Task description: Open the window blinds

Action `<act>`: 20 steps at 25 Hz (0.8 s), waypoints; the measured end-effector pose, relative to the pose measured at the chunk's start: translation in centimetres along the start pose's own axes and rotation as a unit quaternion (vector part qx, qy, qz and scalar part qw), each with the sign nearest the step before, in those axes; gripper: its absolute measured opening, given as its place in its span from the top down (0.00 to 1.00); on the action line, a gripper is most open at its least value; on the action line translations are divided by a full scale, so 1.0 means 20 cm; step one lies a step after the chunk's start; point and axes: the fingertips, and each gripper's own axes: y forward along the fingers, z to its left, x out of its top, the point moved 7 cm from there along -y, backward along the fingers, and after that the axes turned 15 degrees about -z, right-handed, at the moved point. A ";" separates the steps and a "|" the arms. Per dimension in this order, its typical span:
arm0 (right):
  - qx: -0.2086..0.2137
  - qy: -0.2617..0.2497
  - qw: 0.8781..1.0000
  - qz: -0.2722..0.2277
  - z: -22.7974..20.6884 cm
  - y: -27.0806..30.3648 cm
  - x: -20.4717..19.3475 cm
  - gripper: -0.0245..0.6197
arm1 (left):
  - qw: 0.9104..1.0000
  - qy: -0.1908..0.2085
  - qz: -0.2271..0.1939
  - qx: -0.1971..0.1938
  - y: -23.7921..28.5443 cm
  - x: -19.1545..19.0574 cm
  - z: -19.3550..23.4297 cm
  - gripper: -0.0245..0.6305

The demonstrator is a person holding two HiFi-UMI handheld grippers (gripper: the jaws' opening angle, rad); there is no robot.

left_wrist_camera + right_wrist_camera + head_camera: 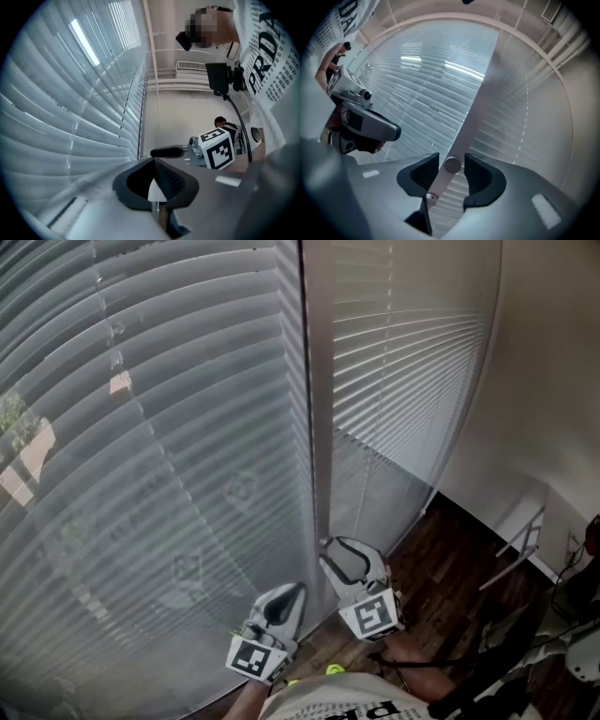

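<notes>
Grey slatted blinds cover two windows, a wide one [141, 474] on the left and a narrower one [403, 362] on the right, with a pale upright post [319, 381] between them. My right gripper [342, 559] is at the foot of that post. In the right gripper view it [452, 176] stands open, and a pale round-ended rod [452, 164] sits between the pads without touching either. My left gripper [278, 607] hangs beside it, close to the left blind. In the left gripper view its jaws [153, 176] are shut, with only a white sliver below the pads.
Dark wooden floor [450, 559] runs along the right under a pale wall. A white frame [520, 549] leans near that wall, and cables and gear [572, 615] lie at the far right. A person [225, 124] sits in the background.
</notes>
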 end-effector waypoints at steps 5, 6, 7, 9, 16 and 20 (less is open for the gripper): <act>0.025 -0.024 0.999 0.010 -0.01 0.04 -0.01 0.71 | 1.000 -0.001 -0.005 0.007 0.02 0.01 -0.01 0.97; 0.032 -0.030 0.999 0.012 0.00 0.04 -0.02 0.71 | 1.000 0.000 -0.004 0.009 0.02 0.00 -0.01 0.97; 0.038 -0.036 0.999 0.013 0.00 0.05 -0.03 0.71 | 1.000 0.000 -0.002 0.012 0.02 -0.01 -0.01 0.97; 0.044 -0.047 0.998 0.014 0.01 0.07 -0.05 0.71 | 1.000 0.001 0.001 0.017 0.02 -0.02 -0.01 0.97; 0.047 -0.055 0.997 0.016 -0.01 0.09 -0.09 0.77 | 1.000 0.006 0.003 0.029 0.02 -0.03 -0.01 0.97; 0.050 -0.053 0.997 0.009 -0.02 0.09 -0.09 0.77 | 0.999 0.009 0.006 0.037 0.02 -0.05 0.00 0.97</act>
